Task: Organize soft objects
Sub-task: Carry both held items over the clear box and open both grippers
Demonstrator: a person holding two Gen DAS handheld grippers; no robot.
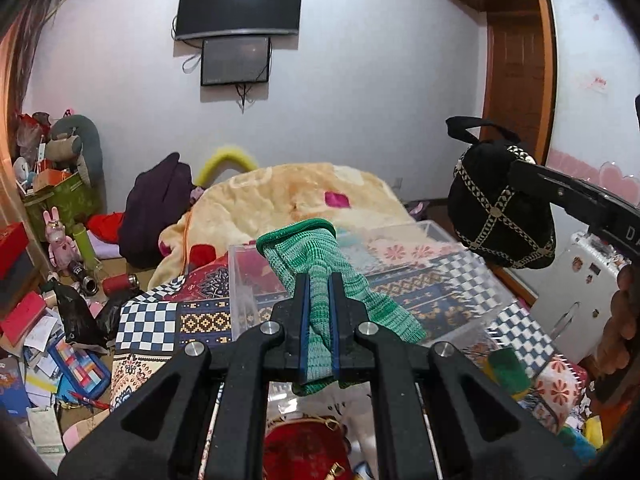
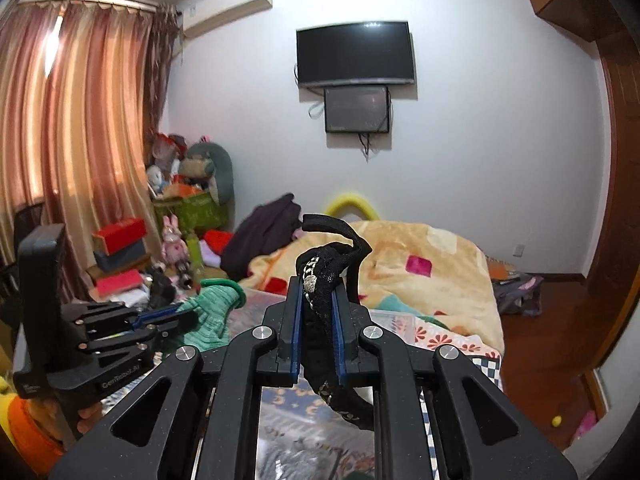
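My left gripper (image 1: 319, 284) is shut on a green knitted sock (image 1: 308, 252), whose cuff stands up past the fingertips and whose toe droops right. The same sock (image 2: 210, 312) and the left gripper (image 2: 176, 318) show at the left of the right wrist view. My right gripper (image 2: 316, 284) is shut on a black fabric pouch with a studded cross pattern (image 2: 320, 280); its strap curls up above the fingertips. In the left wrist view that pouch (image 1: 500, 212) hangs in the air at the right, pinched by the right gripper (image 1: 516, 172). Both are held above a clear plastic box (image 1: 440, 240) on the bed.
The bed carries a patterned patchwork cover (image 1: 156, 320) and a cream blanket (image 1: 288, 200) heaped behind the box. Clutter of boxes, papers and toys (image 1: 48, 312) fills the left side. A white suitcase (image 1: 576, 292) stands at the right. A red item (image 1: 304, 448) lies below my left gripper.
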